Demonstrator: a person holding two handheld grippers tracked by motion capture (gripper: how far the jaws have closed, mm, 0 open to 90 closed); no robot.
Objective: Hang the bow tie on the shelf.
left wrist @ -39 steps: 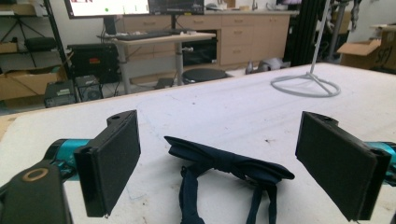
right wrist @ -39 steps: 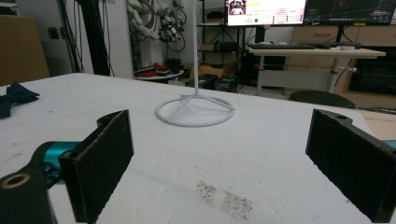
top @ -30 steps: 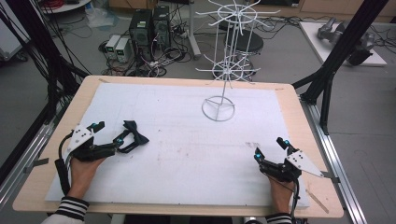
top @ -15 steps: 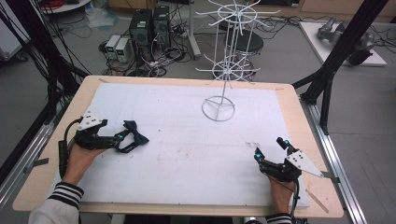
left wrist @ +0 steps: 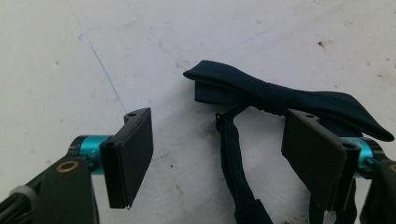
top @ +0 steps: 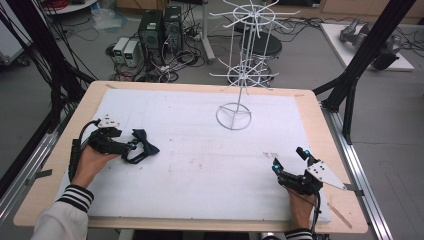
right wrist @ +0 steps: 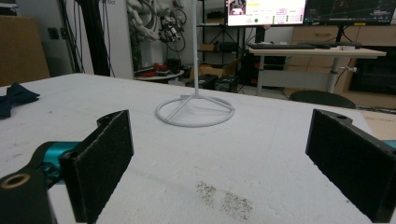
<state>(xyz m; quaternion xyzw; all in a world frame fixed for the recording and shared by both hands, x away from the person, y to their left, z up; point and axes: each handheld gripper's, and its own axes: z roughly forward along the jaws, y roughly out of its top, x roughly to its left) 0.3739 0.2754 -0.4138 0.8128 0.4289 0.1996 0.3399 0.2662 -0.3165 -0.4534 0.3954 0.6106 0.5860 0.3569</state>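
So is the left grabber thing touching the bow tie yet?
Cannot tell. In the left gripper view the left gripper is open around the bow tie; its strap hangs free in the gap, but one pad overlaps the bow's wing, hiding any contact.

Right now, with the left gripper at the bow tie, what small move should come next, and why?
Probably ease the left gripper a little forward and close it on the bow tie. Its jaws stand open on either side of the strap, with the knot just beyond them, and the tie lies flat on the white mat. The right gripper rests open, far off.
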